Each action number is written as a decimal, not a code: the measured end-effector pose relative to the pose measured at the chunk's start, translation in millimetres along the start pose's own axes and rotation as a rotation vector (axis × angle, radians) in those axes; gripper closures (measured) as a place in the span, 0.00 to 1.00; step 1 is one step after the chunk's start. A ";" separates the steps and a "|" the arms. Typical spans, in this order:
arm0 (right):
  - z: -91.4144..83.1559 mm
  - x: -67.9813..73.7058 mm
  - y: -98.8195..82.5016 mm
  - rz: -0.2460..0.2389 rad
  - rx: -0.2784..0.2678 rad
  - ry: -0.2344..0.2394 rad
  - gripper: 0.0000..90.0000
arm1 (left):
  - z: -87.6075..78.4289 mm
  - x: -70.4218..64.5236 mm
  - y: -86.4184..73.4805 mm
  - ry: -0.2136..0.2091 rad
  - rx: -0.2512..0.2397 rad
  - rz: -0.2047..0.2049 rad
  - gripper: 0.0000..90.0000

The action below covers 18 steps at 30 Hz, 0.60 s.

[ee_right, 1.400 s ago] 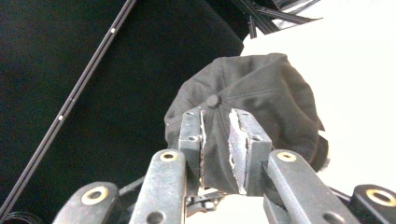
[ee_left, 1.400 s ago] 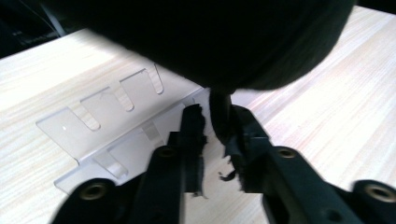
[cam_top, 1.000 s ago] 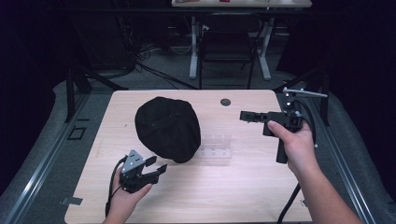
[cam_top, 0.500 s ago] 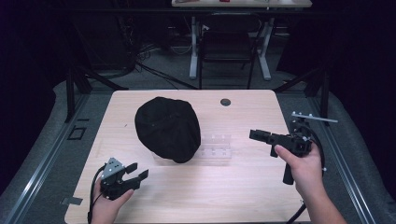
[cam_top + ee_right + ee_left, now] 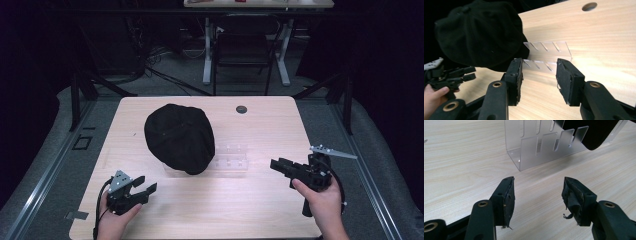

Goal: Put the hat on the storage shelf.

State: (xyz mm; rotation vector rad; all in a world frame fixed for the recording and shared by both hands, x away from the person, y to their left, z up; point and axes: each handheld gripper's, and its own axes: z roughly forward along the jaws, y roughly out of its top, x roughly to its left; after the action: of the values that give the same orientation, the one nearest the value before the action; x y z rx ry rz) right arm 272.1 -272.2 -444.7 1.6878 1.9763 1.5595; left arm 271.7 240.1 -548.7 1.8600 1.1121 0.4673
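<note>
**Cap draped on clear rack, both grippers free**

Cap (image 5: 179, 137), black, lies over the left end of the clear acrylic rack (image 5: 231, 159) at mid-table. Left gripper (image 5: 142, 186), near left, jaws just widened, nothing between. Right gripper (image 5: 278, 165), near right, jaws just spread, likewise bare, aimed at the rack.

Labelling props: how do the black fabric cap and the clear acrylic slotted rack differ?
The black fabric cap is opaque, soft and domed; the clear acrylic slotted rack is see-through, rigid and boxy. The cap looks bigger and drapes over the rack's left end. Both sit mid-table on the pale wooden table.
</note>
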 end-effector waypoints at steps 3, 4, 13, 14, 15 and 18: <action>4.7 -8.5 -14.2 0.011 -0.001 -0.033 0.62 | -0.3 -0.1 -0.2 -0.001 -0.001 0.001 0.48; 6.4 -10.8 -18.3 0.010 0.000 -0.045 0.62 | -0.4 0.3 -0.4 -0.001 -0.002 0.002 0.48; 22.7 -18.2 -47.0 -0.009 0.024 -0.065 0.61 | 0.2 -0.4 -2.0 -0.001 0.001 -0.002 0.48; 24.1 -18.8 -50.4 -0.021 0.021 -0.075 0.61 | 0.5 -0.6 -2.3 -0.001 0.002 -0.001 0.48; 25.5 -19.7 -53.7 -0.034 0.014 -0.083 0.61 | 0.6 -0.9 -2.5 -0.002 0.002 -0.001 0.48; 28.5 -23.1 -61.6 -0.036 0.004 -0.090 0.61 | 0.7 -1.7 -2.5 -0.005 0.000 0.001 0.48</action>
State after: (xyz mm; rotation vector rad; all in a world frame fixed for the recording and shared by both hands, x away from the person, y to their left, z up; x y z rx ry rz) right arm 258.0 -263.9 -514.5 1.6831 1.9561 1.4428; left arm 270.0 238.8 -551.1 1.8606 1.1078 0.4629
